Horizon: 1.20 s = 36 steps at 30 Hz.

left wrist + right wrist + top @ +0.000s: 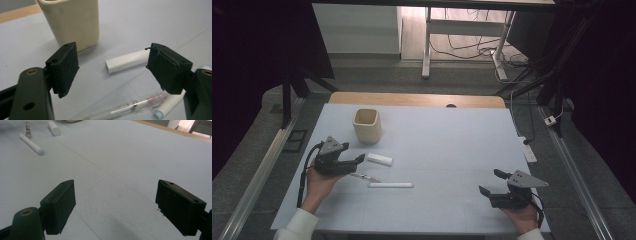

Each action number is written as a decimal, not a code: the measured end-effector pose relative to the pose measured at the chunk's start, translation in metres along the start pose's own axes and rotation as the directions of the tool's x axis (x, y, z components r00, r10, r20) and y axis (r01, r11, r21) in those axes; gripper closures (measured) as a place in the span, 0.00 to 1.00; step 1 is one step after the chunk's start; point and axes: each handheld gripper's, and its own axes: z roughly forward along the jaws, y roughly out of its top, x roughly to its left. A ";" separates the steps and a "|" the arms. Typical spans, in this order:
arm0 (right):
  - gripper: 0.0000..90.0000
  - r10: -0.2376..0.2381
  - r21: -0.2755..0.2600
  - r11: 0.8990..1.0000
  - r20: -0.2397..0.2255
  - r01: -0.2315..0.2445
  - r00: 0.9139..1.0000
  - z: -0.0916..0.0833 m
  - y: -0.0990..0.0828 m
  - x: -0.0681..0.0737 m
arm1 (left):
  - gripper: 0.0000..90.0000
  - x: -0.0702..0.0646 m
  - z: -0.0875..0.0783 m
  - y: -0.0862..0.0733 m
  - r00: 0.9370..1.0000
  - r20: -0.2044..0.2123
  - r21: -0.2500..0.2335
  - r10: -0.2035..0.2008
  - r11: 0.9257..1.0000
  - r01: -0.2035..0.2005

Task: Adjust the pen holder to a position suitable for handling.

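Note:
A cream cup (367, 125) stands upright at the back left of the pale blue table (452, 140). In front of it lie a short white block (379, 159), a thin clear pen (364, 176) and a long white stick (390, 185). My left gripper (357, 162) hovers just left of the block, jaws open and empty. In the left gripper view the gripper (112, 70) frames the block (126, 61), with the cup (75, 22) behind, and the pen (132, 105) and stick (170, 105) below. My right gripper (489, 182) rests open near the front right, holding nothing (115, 205).
The table's wooden far edge (412, 99) borders a floor with white desk legs (427, 50) and loose cables (472, 47). A power strip (528, 150) lies beside the table's right edge. Metal rails run along both sides.

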 end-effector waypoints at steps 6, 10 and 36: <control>0.19 -0.004 0.006 1.000 0.002 0.004 1.000 0.001 0.000 0.000 | 0.39 0.011 0.006 0.004 1.000 -0.007 -0.001 -0.025 1.000 0.025; 0.19 -0.003 0.007 1.000 0.004 0.003 1.000 0.001 0.000 0.000 | 0.47 0.018 0.010 0.006 0.999 -0.007 -0.006 -0.039 0.999 0.039; 0.20 -0.007 0.021 1.000 -0.001 0.007 1.000 0.003 -0.001 0.000 | 0.99 0.067 0.040 0.011 0.987 -0.091 0.032 -0.130 0.991 0.133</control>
